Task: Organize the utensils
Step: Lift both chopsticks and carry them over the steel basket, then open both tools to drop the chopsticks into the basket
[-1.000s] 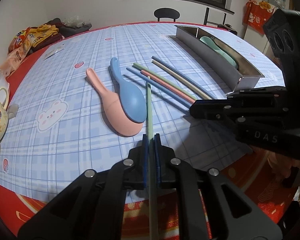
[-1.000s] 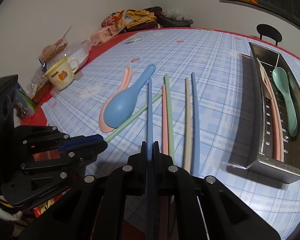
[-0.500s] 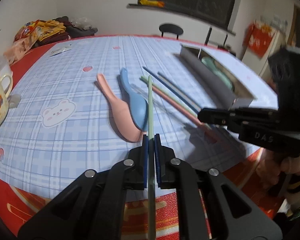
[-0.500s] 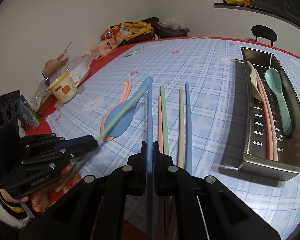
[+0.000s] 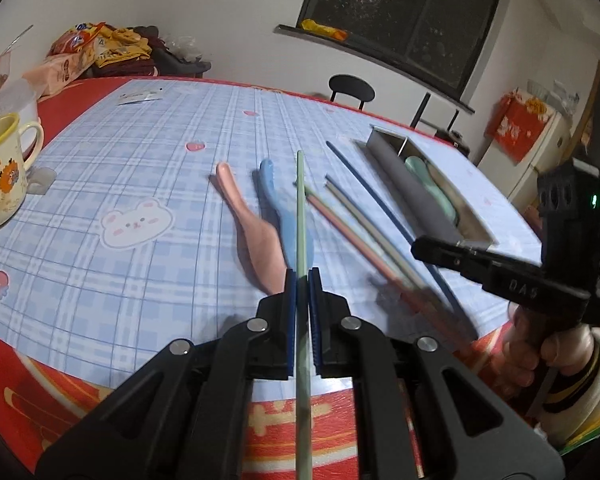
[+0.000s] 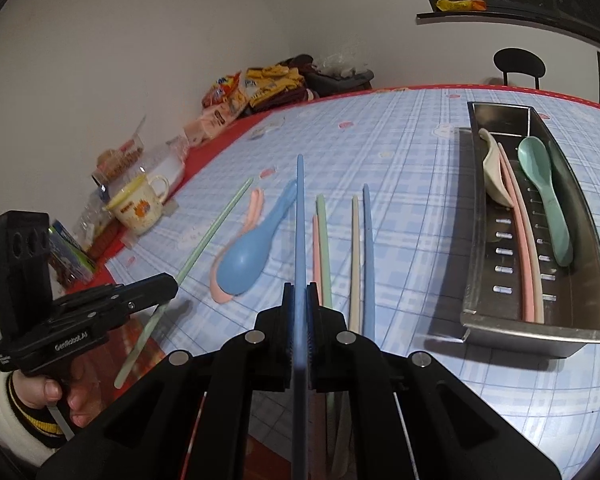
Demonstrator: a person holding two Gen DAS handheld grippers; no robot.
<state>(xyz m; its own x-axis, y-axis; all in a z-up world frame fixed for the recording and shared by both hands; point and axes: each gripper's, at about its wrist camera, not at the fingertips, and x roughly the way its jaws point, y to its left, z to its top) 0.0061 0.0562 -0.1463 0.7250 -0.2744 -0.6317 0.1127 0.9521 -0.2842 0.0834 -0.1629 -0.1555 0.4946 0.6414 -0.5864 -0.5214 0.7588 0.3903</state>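
The left tongs pinch a green chopstick and the right tongs pinch a blue chopstick, both lifted above the tabletop.

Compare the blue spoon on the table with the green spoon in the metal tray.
The blue spoon lies on the checked tablecloth, partly on top of a pink spoon; the green spoon already lies inside the metal tray. The blue spoon's bowl is toward the camera, the green spoon's toward the far end. Both look like the same matte plastic style, and neither is held.
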